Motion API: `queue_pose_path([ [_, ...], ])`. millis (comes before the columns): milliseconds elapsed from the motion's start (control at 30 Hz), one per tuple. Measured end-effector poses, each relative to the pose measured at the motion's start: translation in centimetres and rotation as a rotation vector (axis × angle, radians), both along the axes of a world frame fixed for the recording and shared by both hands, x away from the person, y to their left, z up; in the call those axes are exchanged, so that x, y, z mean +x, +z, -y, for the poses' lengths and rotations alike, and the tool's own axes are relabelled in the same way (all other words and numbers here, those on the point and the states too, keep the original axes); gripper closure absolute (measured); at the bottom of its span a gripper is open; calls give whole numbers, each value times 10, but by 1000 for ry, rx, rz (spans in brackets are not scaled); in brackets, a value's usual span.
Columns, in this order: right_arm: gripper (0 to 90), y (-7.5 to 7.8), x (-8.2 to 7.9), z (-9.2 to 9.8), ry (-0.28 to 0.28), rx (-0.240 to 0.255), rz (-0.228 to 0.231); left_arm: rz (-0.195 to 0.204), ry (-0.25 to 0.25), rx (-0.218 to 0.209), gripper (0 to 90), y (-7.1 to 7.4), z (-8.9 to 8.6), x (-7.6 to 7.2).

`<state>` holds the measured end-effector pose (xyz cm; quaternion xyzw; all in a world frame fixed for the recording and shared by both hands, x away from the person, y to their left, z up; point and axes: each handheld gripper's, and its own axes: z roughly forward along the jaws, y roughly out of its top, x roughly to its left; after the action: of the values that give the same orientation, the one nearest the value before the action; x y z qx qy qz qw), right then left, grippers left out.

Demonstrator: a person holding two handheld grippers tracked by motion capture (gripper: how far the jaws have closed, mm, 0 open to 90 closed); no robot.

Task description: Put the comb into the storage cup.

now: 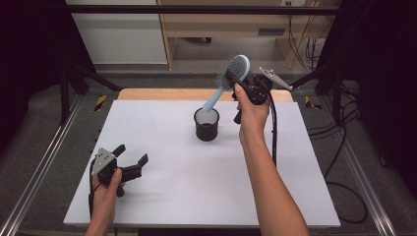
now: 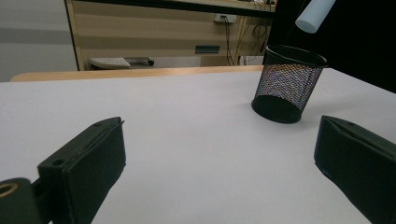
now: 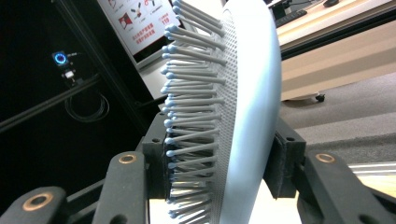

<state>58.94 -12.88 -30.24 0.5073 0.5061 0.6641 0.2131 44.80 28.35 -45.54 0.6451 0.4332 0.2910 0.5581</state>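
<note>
Hairbrush (image 1: 231, 73) head clamped in right gripper (image 1: 246, 84), handle over mesh cup (image 1: 206, 125), left gripper (image 1: 132, 158) open

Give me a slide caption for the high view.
Right gripper holds a blue hairbrush handle-down above a black mesh cup; left gripper rests open.

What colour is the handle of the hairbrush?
Pale blue; the hairbrush handle shows best in the high view.

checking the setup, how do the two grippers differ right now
The right gripper is raised above the table, the left gripper sits low over the white table. The right gripper is shut on the head of a blue hairbrush whose handle points down at the black mesh cup; the left gripper is open and empty. Both have black jaws.
</note>
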Motion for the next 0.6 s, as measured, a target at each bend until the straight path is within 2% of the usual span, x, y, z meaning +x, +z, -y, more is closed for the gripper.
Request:
queue_pose_path([
  [600,519,-6,5,-4,0,-55,-16,6,-8,3,23,0,1,-1],
])
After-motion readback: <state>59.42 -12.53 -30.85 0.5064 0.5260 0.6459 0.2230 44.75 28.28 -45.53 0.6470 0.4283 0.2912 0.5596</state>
